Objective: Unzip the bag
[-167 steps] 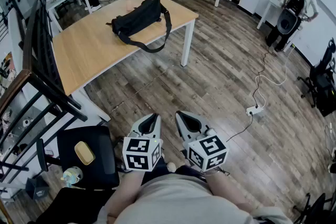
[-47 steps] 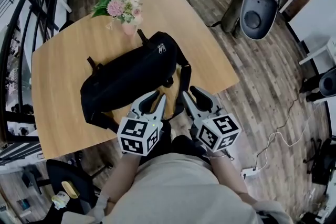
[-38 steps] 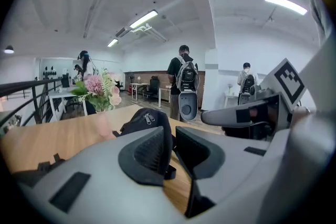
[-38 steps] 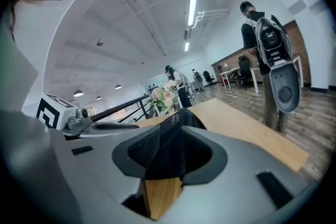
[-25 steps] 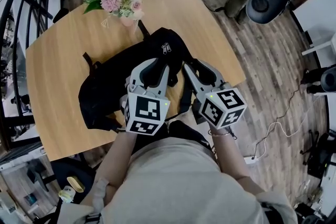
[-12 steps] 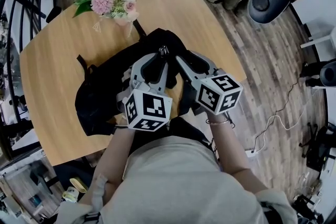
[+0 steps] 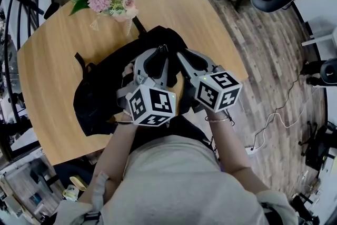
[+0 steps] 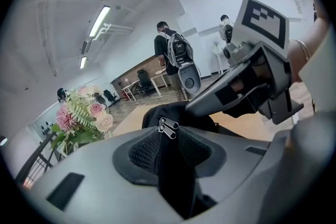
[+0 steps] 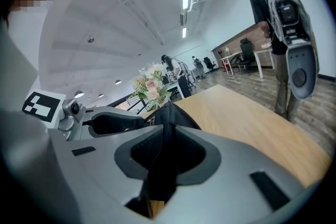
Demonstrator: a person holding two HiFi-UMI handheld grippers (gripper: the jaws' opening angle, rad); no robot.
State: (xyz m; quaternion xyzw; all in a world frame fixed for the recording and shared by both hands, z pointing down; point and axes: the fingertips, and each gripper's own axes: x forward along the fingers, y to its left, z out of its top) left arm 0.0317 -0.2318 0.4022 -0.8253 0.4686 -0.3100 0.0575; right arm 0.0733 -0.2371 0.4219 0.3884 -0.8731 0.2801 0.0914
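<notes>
Pinching soft, limp bag [image 7: 100, 92] with right tool [image 9: 165, 128], just closing, apparently gripping cloth; holding left tool [image 8: 164, 140], just opened, apart by zip pulls [image 8: 169, 127]: small, stiff, best handle.

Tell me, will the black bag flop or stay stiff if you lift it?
Probably floppy: the black bag slumps flat and wrinkly on the table. Likely not slippery, since it looks like woven cloth. It shouldn't roll; it lies long and low.
</notes>
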